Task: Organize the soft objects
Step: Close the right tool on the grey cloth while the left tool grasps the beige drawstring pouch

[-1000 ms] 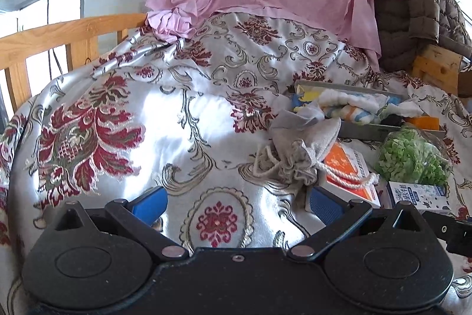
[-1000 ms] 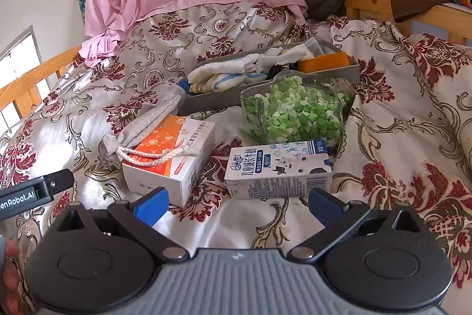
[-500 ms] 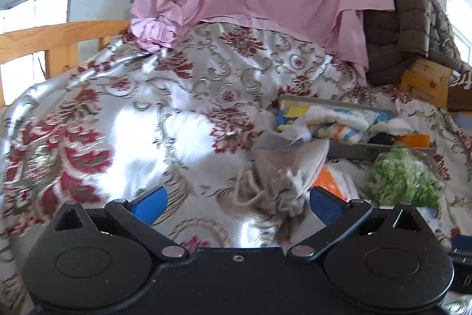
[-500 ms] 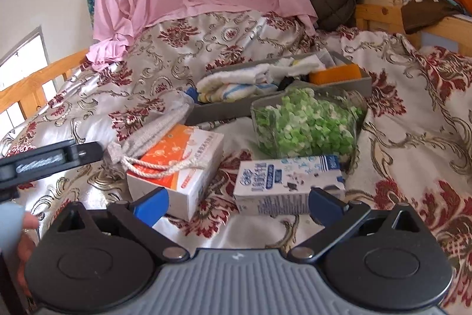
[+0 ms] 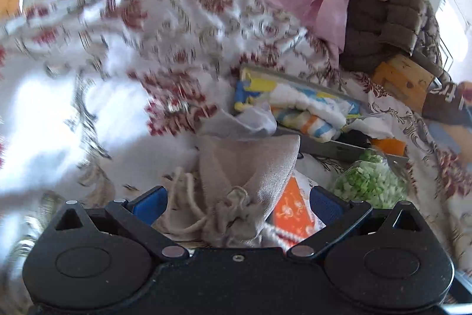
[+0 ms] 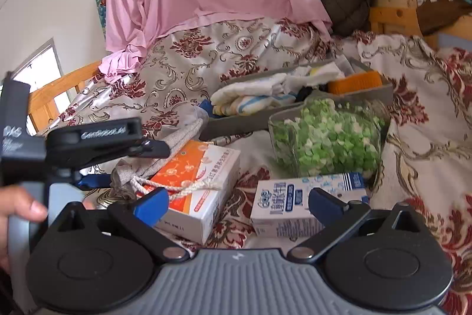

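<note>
Left tool [image 5: 236, 201] was spread wide, straddling the grey drawstring pouch [image 5: 246, 167], not clamped on it. Pouch was draped half over the orange box [image 6: 197, 176] on the bed [image 6: 183, 76]. Right tool [image 6: 237, 204] also gaped wide, holding nothing, near the milk carton [image 6: 283, 208].

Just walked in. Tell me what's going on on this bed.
A person holds a gripper in each hand over a bed cluttered with boxes and cloths. The left gripper, jaws open, is around the grey drawstring pouch that lies partly on an orange box, not yet gripping it. The right gripper hovers open, holding nothing.
</note>
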